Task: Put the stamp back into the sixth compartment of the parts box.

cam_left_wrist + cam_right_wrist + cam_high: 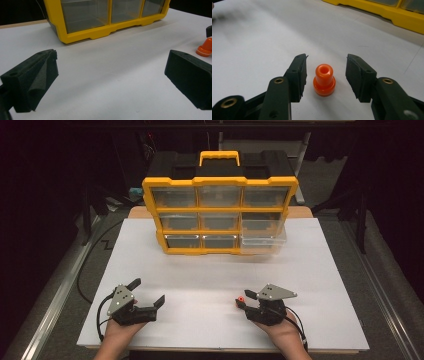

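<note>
The orange plug (324, 80) is seen upright on the tabletop (262, 37), centred between the right gripper (326, 75) fingers (narrowed, not yet touching); the left gripper (110, 77), fingers wide and empty, is farther off.

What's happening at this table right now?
A person holds a gripper in each hand over a white table. The right gripper straddles a small orange plastic piece standing upright, pads not touching it. The left gripper rests open, nothing between its jaws. A yellow drawer organizer stands behind, its lower right drawer pulled out.
</note>
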`<state>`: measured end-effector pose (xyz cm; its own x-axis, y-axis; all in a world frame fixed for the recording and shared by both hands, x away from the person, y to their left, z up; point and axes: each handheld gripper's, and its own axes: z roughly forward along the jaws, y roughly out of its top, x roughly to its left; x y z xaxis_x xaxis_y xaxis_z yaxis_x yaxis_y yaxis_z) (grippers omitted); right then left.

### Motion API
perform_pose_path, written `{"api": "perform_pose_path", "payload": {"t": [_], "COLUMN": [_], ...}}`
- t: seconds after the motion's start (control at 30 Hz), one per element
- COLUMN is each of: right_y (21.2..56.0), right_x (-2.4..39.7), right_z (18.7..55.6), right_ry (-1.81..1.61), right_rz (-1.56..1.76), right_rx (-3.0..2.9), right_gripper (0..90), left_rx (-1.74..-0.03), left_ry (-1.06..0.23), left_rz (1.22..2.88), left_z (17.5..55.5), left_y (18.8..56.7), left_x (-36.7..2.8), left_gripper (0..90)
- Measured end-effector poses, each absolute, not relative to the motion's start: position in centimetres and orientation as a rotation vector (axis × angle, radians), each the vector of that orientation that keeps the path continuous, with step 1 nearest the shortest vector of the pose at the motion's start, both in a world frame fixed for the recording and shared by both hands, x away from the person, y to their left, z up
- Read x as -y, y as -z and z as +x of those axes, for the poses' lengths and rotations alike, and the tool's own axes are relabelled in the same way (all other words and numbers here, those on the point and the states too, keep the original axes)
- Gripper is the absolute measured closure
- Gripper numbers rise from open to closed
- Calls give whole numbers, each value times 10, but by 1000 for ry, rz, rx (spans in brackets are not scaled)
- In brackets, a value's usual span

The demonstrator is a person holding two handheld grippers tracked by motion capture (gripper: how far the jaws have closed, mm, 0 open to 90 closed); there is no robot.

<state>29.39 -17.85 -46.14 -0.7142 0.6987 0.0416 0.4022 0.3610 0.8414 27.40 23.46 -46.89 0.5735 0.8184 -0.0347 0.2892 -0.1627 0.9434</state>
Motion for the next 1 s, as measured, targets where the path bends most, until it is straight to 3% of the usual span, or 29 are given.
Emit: {"api": "perform_pose_path", "payload": {"t": [0.53,1.0], "right_y": [468,468], "right_x": [170,169], "right_z": [297,297], "right_ry": [-1214,-1184], "right_rz": [938,926], "right_rx": [-2342,-2349], "right_gripper": [715,736], "left_rx": [-916,-915], "left_ry": [-612,-613], "left_rz": [1721,1715], "left_z": [274,273], "left_y": [468,467], "left_x": [-235,-235], "left_gripper": [4,4]}}
